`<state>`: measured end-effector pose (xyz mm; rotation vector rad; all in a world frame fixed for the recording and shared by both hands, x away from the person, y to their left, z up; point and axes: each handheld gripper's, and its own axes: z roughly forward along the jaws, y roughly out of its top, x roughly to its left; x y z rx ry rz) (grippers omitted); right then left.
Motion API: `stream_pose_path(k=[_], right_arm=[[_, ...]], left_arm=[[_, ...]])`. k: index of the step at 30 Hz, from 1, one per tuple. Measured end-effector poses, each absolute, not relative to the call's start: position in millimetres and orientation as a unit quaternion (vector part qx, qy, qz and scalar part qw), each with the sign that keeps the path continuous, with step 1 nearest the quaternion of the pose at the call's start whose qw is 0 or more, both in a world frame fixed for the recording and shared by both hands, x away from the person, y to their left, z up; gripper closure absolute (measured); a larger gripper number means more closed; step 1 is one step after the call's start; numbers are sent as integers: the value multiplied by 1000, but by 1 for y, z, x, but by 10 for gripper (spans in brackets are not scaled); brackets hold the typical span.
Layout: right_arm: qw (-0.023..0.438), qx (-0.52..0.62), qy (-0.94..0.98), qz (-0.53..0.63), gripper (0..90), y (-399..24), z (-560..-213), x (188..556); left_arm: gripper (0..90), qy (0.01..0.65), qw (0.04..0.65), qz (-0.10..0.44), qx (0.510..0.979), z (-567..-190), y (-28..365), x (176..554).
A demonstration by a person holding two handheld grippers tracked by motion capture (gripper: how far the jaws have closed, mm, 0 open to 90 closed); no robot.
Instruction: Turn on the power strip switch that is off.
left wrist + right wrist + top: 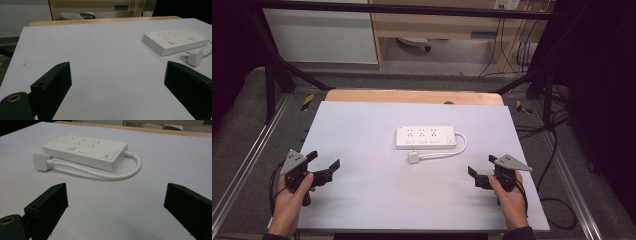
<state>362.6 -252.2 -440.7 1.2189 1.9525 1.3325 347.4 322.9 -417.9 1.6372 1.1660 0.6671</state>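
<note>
A white power strip (425, 137) (176, 40) (85, 152) lies flat at the middle of the white table top (377, 190). Its short white cord (447, 152) (112, 175) loops round the right end and comes back to a white plug (413, 158) (195, 57) (40, 162) lying just in front of the strip. My left gripper (323, 161) (117, 77) rests near the table's left edge in a hand, open, nothing between its jaws. My right gripper (482, 167) (116, 200) sits near the right edge in the other hand, open and empty too.
A wooden edge (412, 96) borders the far side of the table. Black frame bars (272, 75) and metal rails (242, 165) flank it. Cables (557, 150) trail on the floor at the right. Cabinets (322, 35) stand behind.
</note>
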Motion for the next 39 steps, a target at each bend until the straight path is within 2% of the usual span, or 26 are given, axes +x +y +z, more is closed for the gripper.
stream_pose_path(k=[22, 39], right_arm=[[234, 453, 711, 484, 53, -251, -435, 361], [224, 483, 681, 503, 36, -239, -420, 364]], left_arm=[[65, 473, 516, 248, 670, -415, 315, 344], [58, 471, 489, 263, 686, -417, 304, 344]])
